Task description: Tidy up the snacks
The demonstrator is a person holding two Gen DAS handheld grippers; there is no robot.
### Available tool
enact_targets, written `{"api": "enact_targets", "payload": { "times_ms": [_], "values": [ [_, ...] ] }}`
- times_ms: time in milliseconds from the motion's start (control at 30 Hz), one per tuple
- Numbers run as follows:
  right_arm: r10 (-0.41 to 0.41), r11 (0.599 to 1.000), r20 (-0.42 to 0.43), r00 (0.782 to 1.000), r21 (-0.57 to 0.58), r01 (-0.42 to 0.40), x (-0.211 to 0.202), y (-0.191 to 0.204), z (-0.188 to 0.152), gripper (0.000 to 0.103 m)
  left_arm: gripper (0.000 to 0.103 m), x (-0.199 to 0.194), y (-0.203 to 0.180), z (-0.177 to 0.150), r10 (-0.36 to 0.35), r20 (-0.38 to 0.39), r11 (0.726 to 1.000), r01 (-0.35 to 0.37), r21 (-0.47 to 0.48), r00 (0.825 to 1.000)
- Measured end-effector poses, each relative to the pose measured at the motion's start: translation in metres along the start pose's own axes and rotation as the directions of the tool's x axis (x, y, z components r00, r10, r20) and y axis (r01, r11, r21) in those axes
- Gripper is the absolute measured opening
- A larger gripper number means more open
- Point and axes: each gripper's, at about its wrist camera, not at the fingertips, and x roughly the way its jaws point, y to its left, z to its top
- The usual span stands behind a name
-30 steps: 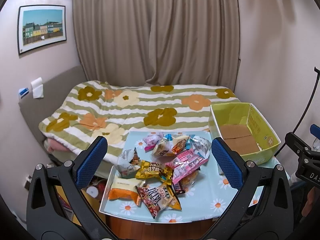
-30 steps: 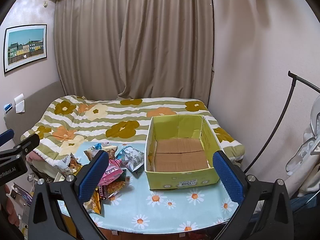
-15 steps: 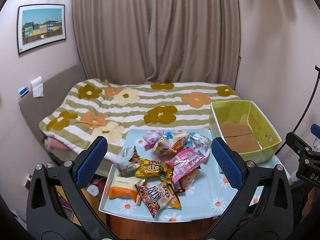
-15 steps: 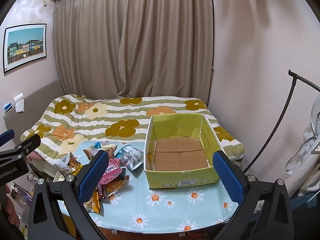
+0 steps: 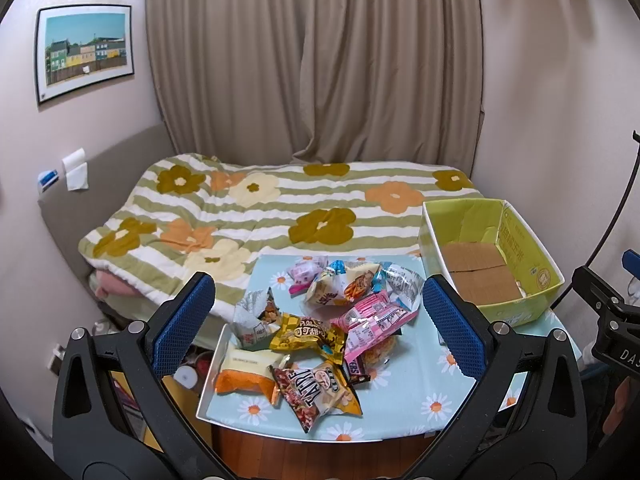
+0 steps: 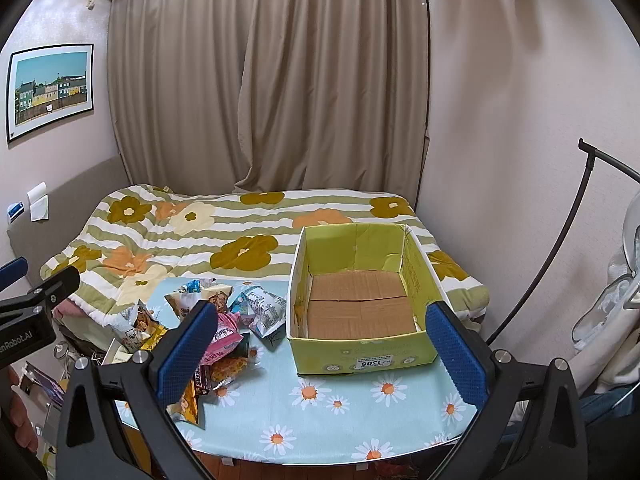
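Observation:
A pile of snack packets [image 5: 320,328] lies on the left half of a small table with a light-blue daisy cloth [image 5: 416,376]; it also shows in the right wrist view [image 6: 224,320]. An empty yellow-green cardboard box [image 5: 492,256] stands on the table's right side, and shows in the right wrist view [image 6: 360,300]. My left gripper [image 5: 318,328] is open and empty, held above and in front of the pile. My right gripper [image 6: 320,348] is open and empty, in front of the box.
A bed with a flowered striped quilt [image 5: 260,216] lies just behind the table, with curtains [image 5: 312,60] beyond. A black stand pole [image 6: 560,248] rises at the right by the wall. Clutter sits on the floor left of the table [image 5: 188,372].
Both grippers have drifted slightly; the table and box sit a little lower and nearer in view. Nothing was taken hold of or moved.

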Motion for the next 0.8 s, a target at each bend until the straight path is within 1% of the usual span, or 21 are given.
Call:
{"api": "enact_targets", "payload": {
  "times_ms": [600,700,800],
  "values": [
    [0.001,1.0,-0.002,1.0,-0.001,-0.001,0.001,0.001,0.001,0.103,0.103,0.0,0.001,0.001,-0.002,-0.003,1.0,0.002,-0.001,1.0],
    [0.012,1.0,-0.023,1.0,-0.003,-0.012,0.002,0.003,0.002,0.103,0.103,0.0,0.002,0.002,0.002,-0.024,1.0,-0.002,-0.01,1.0],
    [0.044,0.999,-0.062,0.997,-0.017,-0.045,0.009,0.007,0.002,0.103,0.103,0.0,0.012,0.002,0.026,-0.048,0.999,-0.027,-0.023,0.999]
  ]
}}
